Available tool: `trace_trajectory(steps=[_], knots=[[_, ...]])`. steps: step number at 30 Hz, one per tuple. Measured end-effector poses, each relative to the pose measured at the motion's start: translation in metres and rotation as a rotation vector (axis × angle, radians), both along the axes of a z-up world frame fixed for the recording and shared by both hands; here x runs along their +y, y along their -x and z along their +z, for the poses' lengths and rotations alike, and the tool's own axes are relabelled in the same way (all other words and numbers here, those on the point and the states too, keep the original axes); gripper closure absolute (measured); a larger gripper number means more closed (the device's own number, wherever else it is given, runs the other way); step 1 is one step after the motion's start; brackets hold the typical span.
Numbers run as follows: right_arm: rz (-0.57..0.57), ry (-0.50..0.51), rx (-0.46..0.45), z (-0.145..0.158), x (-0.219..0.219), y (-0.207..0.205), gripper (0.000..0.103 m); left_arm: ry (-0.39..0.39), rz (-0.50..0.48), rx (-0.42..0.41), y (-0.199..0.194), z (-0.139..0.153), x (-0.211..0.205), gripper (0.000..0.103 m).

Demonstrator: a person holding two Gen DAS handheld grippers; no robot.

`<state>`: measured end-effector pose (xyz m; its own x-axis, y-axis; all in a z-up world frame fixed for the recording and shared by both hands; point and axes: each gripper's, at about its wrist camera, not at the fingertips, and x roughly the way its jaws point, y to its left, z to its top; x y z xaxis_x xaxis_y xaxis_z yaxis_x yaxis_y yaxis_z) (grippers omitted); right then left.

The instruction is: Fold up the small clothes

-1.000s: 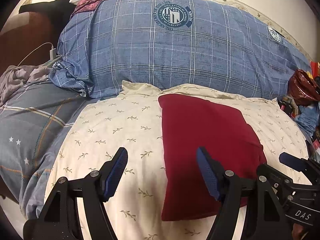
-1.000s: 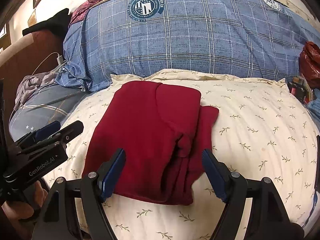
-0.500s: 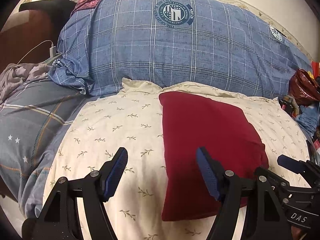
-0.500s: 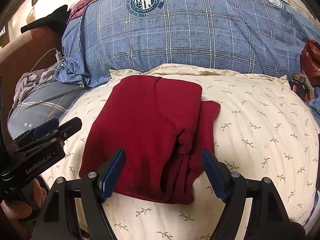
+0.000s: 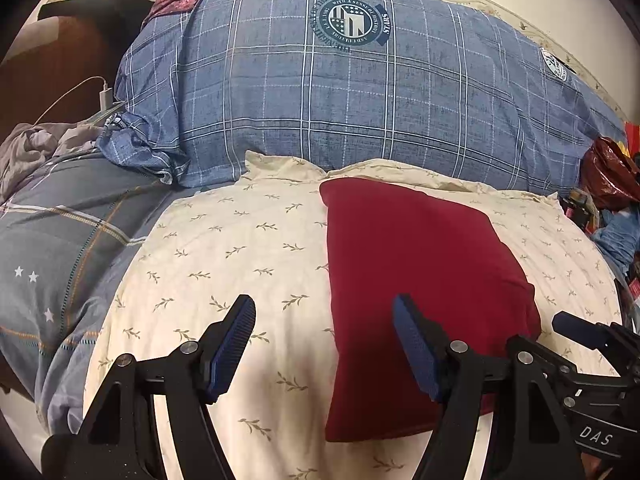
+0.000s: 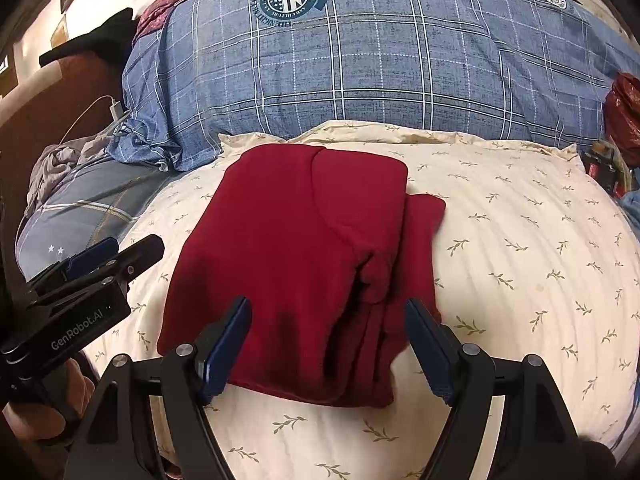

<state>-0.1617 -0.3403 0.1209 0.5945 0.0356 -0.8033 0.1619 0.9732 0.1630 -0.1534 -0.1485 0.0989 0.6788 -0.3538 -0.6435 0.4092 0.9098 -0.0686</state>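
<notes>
A dark red garment [image 6: 304, 256] lies folded into a rough rectangle on a cream leaf-print pillow [image 6: 520, 240]. It also shows in the left wrist view [image 5: 412, 264], right of centre. My left gripper [image 5: 324, 320] is open and empty, hovering over the pillow at the garment's left edge. My right gripper [image 6: 328, 320] is open and empty, its jaws spread over the garment's near edge, above the cloth. The left gripper shows at the left of the right wrist view [image 6: 100, 260].
A large blue plaid pillow [image 5: 360, 100] lies behind the cream one. A grey-blue striped quilt [image 5: 60, 248] is on the left. A white charger and cable [image 5: 106, 94] lie at the far left. Red bags and clutter [image 5: 608, 176] sit at the right edge.
Both grippers have drawn back slightly toward me and stayed open. The garment has not moved.
</notes>
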Motion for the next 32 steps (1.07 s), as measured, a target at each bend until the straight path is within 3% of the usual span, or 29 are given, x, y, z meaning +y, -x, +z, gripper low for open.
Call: trace_trajectory(steps=[32], knots=[[0.013,-0.016,0.027,-0.011,0.003,-0.007,0.024,0.0,-0.004,0.029,-0.012,-0.012,-0.004,0.033]])
